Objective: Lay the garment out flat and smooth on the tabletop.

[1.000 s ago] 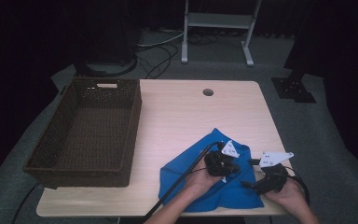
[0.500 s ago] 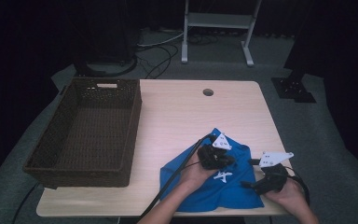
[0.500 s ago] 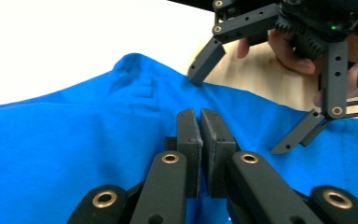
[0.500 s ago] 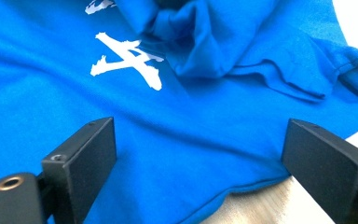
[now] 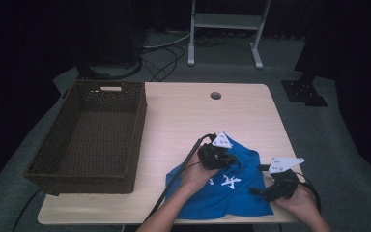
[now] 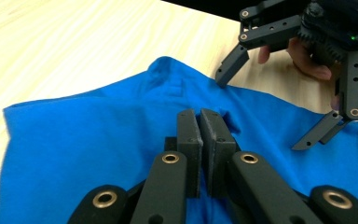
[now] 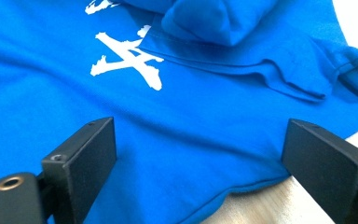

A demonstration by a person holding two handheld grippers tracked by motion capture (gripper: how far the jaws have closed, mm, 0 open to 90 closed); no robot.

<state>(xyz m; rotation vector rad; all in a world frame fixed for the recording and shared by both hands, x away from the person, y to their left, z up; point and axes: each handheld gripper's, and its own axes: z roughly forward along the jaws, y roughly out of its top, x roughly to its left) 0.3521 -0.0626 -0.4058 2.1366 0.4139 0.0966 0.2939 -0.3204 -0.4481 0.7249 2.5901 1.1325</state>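
While the dark wicker basket [image 5: 91, 133] on the left side of the table [image 5: 188, 111] shows only its own woven floor, the blue shirt [image 5: 232, 191] lies spread on the table's near right part, well apart from it. In the high view the left gripper [image 5: 222, 157] sits over the shirt's far edge and the right gripper [image 5: 265, 186] at its right edge, each in a hand. The left gripper view adds what the high view is too small to tell: its jaws are pressed together on a raised fold of the blue cloth near the collar, and the right gripper [image 6: 279, 88] stands beyond with jaws spread wide, tips near the fabric. The right gripper view shows those jaws apart over flat cloth, the hem between them, and a white print [image 7: 126, 58] further in. The table is pale wood with a round hole [image 5: 215, 95]; around it lie grey carpet, cables [image 5: 159, 58] and a white metal stand [image 5: 224, 29] before a dark background
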